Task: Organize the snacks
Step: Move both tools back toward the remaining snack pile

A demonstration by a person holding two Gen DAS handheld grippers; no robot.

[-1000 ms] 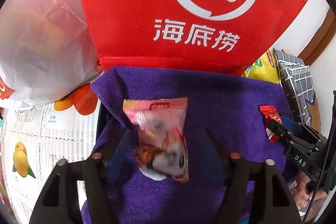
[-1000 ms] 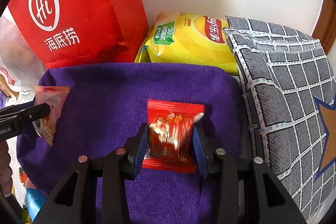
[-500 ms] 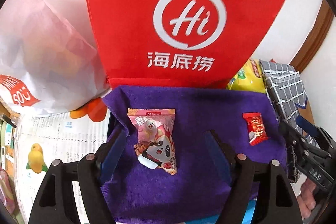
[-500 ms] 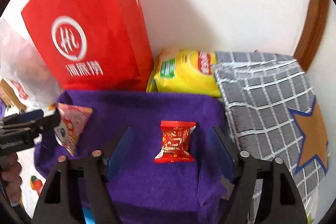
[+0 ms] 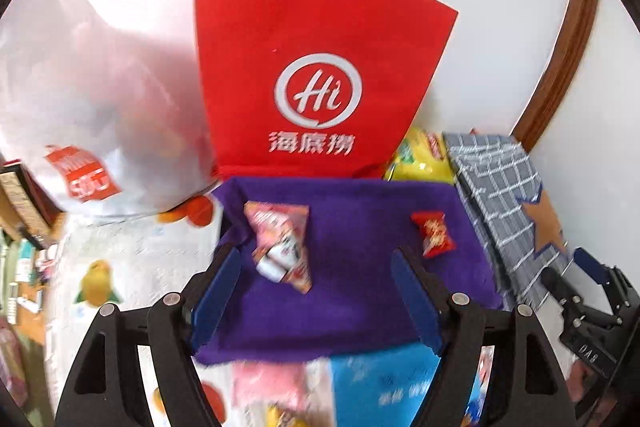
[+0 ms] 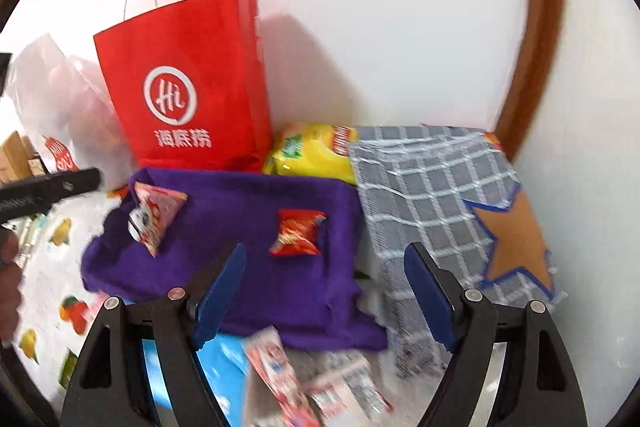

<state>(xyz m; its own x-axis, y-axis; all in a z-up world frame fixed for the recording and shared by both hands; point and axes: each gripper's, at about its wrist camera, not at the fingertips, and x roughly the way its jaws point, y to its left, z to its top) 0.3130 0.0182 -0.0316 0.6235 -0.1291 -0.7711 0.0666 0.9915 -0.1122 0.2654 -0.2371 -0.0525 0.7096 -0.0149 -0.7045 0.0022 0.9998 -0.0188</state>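
**Two snacks lie on the purple cloth, both grippers empty above its near edge**

Nearest the cameras, at the cloth's near edge, sit a blue packet (image 5: 380, 383), a pink packet (image 5: 266, 383) and a few blurred red-and-white wrappers (image 6: 276, 375). The left gripper (image 5: 316, 291) hangs over the near edge of the purple cloth (image 5: 360, 239) with its jaws apart and nothing between them; the right gripper (image 6: 324, 291) hangs over the cloth's near right corner, released the same way, its jaws having just been opening.

The cloth is soft and fuzzy, with a rumpled left edge. A pink snack bag (image 5: 282, 247), glossy and wedge-shaped, lies near the far left corner, just ahead of the left gripper's left finger. A small red candy (image 5: 434, 233), crinkly with pinched ends, lies toward the right edge, ahead and left of the right gripper. The two are well apart.

Along the cloth's right edge stands a grey checked fabric box (image 6: 432, 195) with a brown star. At the far edge a stiff red paper bag (image 5: 320, 75) with white cord handles stands upright against the wall, a yellow crisp bag (image 6: 312, 151) between it and the box. A white plastic bag (image 5: 80, 99) slumps at the far left on a fruit-printed sheet (image 5: 132, 255).
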